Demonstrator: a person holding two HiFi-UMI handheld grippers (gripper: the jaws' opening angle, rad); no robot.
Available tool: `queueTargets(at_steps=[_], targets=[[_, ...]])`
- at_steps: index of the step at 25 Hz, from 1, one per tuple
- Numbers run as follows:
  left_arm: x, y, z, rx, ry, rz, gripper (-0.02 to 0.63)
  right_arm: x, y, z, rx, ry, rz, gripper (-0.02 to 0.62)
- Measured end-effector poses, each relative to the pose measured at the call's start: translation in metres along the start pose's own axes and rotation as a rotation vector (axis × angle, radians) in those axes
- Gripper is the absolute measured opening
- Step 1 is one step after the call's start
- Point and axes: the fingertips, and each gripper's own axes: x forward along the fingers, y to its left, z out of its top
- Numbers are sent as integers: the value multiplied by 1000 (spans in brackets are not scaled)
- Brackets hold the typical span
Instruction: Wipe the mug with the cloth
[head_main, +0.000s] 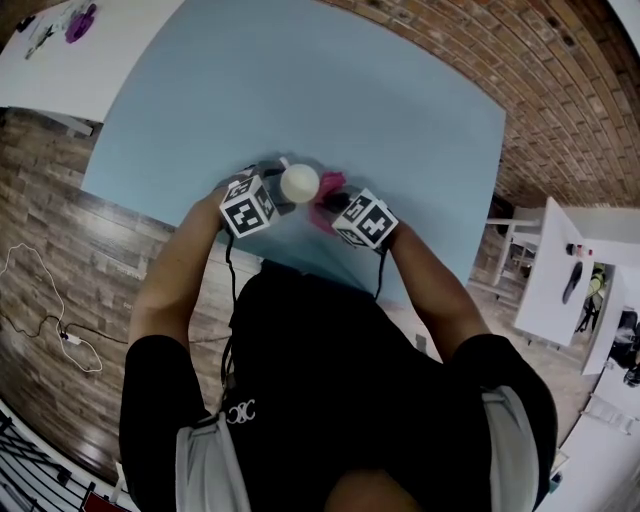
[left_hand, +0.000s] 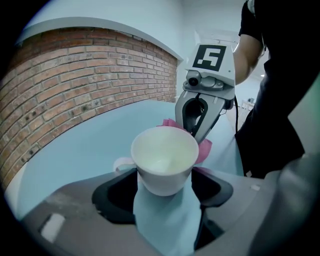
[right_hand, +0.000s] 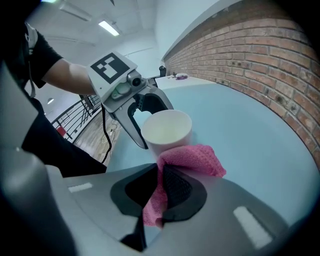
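The left gripper (left_hand: 165, 192) stands wide, its jaws clasping the white mug (left_hand: 165, 160) upright on the blue table (head_main: 330, 90). Just right of it, the right gripper (right_hand: 161, 200) is clamped on the pink cloth (right_hand: 192, 157), which presses against the mug's side.

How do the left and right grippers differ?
The left gripper has jaws wide around the white ceramic mug, contact unclear; the right gripper has jaws pinched on the pink knitted cloth. The left gripper brackets the mug's base; the right gripper holds cloth at its side. Both work at the mug.
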Motion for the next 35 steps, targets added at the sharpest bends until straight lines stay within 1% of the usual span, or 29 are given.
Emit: queueTargets(at_steps=[4,10,12,16,21,24,29,32,35], targets=[[0,0,1,-21,-8,16,356,0,4,0,-27,9,-4,37],[1,-2,2,-79,-47,70,353,6,49,11,-160,13,61,37],[1,-3,1,-88,-53,78,353,9,54,11,-179,11,66,37],[2,-4,2,-106,-53,92,348,2,42,7,-139,-6,47,37],[3,-5,3,-124,-51,114,348,-17,4,3,-18,-61,-27,37],[4,-8,3,-137,-51,125,350,-19,-5,3,19,-71,-42,37],[5,-8,6,-191,-60,171,350,-13,10,1,-2,-57,-5,37],[5,-10,6,-222,-73,199,350,-5,29,0,-42,-47,30,37],[6,-13,5,-231,-82,220,348,1,45,-1,-84,-35,45,37]])
